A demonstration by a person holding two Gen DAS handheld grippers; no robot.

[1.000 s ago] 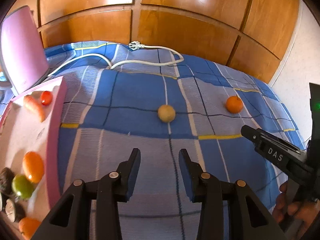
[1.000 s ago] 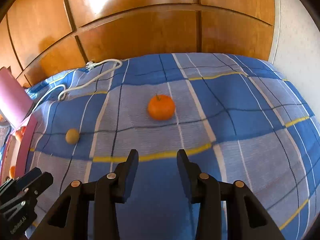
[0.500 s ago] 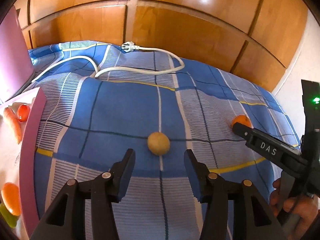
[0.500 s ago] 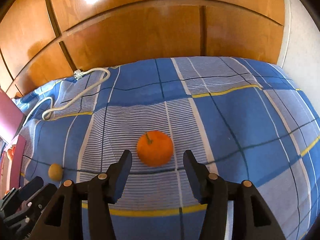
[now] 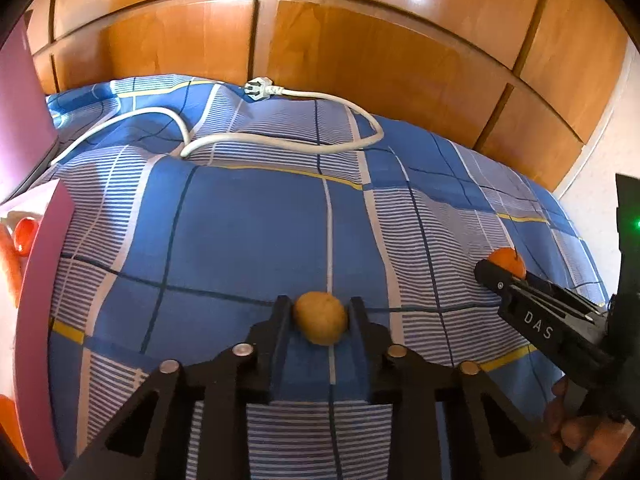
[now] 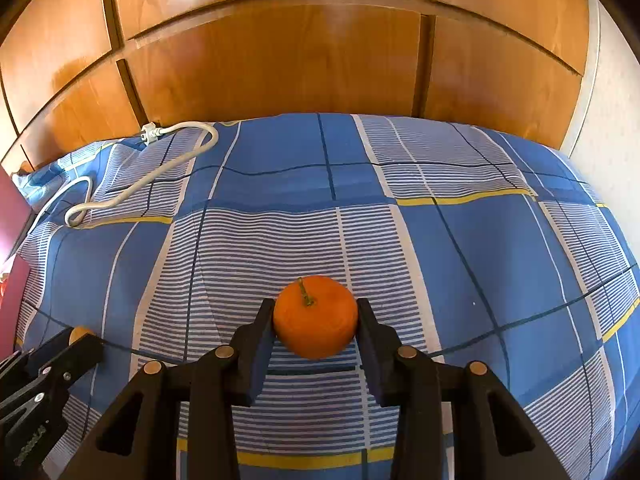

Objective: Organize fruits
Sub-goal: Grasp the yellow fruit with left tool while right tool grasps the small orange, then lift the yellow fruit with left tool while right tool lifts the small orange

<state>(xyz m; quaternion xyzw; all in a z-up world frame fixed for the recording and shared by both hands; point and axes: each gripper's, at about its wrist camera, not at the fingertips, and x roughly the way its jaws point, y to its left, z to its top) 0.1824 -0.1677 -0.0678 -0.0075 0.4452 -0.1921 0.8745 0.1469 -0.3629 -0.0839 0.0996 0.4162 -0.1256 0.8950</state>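
A small tan round fruit [image 5: 320, 317] lies on the blue checked bedspread [image 5: 248, 224]. My left gripper [image 5: 320, 310] is open with a finger on each side of it, small gaps showing. An orange mandarin [image 6: 315, 316] with a short stem lies on the bedspread between the fingers of my right gripper [image 6: 316, 312], whose jaws stand at its sides; whether they press it I cannot tell. The mandarin's top [image 5: 506, 260] also shows in the left wrist view behind the right gripper's finger [image 5: 532, 308]. The tan fruit [image 6: 80, 334] peeks out at the right wrist view's left edge.
A pink tray [image 5: 40, 280] at the left edge holds a carrot [image 5: 10, 268], a small red tomato [image 5: 26, 234] and other produce. A white power cable with plug [image 5: 280, 140] lies across the back of the bed. Wooden wardrobe doors [image 6: 280, 60] stand behind.
Both grippers have moved forward and down. The left one now straddles the tan fruit and the right one straddles the mandarin, which were ahead of the fingertips before.
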